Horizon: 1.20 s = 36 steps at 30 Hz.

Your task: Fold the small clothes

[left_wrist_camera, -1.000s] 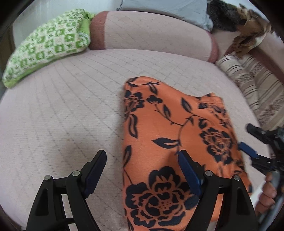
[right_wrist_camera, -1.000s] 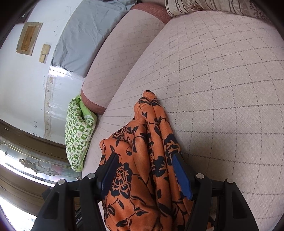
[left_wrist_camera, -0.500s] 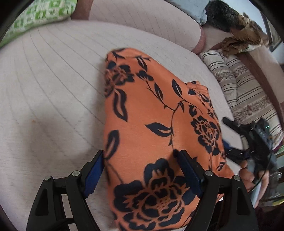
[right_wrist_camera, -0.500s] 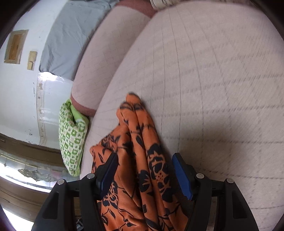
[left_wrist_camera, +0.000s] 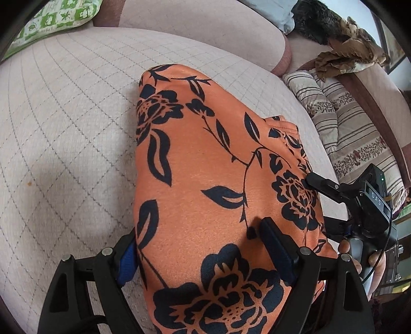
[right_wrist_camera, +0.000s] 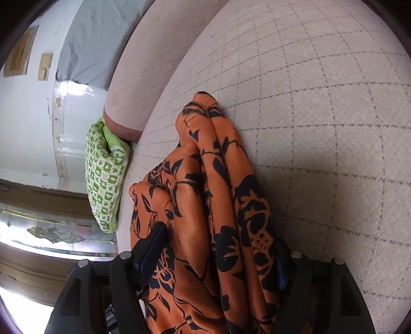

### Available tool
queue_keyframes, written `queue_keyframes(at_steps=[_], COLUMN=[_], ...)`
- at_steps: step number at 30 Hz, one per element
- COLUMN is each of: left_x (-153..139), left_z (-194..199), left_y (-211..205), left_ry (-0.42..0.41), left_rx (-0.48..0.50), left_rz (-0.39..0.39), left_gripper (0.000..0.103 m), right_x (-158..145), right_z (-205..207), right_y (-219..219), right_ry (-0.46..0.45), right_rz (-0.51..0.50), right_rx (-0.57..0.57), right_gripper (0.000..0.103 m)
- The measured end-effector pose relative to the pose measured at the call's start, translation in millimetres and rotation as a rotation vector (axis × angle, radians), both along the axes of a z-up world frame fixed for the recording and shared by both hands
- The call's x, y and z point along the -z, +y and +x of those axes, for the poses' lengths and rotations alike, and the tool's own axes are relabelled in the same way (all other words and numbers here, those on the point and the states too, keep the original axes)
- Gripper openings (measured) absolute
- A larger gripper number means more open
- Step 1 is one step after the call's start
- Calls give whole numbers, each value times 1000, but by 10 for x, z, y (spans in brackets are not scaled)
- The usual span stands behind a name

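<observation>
An orange garment with black flowers (left_wrist_camera: 205,185) lies folded on the quilted pink cushion (left_wrist_camera: 64,128). My left gripper (left_wrist_camera: 203,246) straddles its near end, one finger (left_wrist_camera: 276,246) on top of the cloth and the other at its left edge, jaws still wide. In the right wrist view the stacked layers of the garment (right_wrist_camera: 213,205) run between the fingers of my right gripper (right_wrist_camera: 218,254), which is wide apart around the bundle. The right gripper also shows in the left wrist view (left_wrist_camera: 331,205) at the garment's right edge.
A green patterned pillow (left_wrist_camera: 59,18) lies at the far left by the sofa back (left_wrist_camera: 205,28). Striped cushions (left_wrist_camera: 344,128) and a brown crumpled cloth (left_wrist_camera: 344,56) are at the right. A grey cloth (right_wrist_camera: 90,43) drapes the sofa back.
My left gripper moved forward and right over the garment's near end, so the cloth now sits between its fingers. The right gripper pushed further onto the garment's edge.
</observation>
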<state>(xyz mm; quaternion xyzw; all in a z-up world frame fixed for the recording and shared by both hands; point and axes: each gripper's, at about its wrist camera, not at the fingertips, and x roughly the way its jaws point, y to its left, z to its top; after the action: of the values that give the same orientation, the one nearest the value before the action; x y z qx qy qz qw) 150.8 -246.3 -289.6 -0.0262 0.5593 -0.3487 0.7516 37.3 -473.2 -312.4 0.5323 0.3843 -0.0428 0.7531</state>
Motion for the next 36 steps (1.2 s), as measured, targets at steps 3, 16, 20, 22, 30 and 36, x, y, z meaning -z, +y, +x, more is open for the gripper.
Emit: queue_keyframes(at_steps=[3,16,20,22,30,36], left_x=[-24,-81,-86,-107,-180,-289], left_z=[3,-58,-65,-72,-55,-105], left_y=[-17,-51,-46,-24,65,136], left_ry=[-2,-66,-71,-73,-67,-88], left_rx=[14,25,16,14,1,-3], left_rz=[16,28,25,19,4,-1], left_gripper=[86,73,71,67,52,47], right_x=[-20,-138,-169,-187,-336,-424], right_z=[40,152,120,113,126,63], right_y=[68,350,369,373,496,538], right_ry=[-2,46,32,28,4,-20], right_rz=[-42,-278,-303,-306,-372,-398], right_rx=[-24,-76,-82,-80,-78,-68], right_gripper=[74,52,50,48,45,44])
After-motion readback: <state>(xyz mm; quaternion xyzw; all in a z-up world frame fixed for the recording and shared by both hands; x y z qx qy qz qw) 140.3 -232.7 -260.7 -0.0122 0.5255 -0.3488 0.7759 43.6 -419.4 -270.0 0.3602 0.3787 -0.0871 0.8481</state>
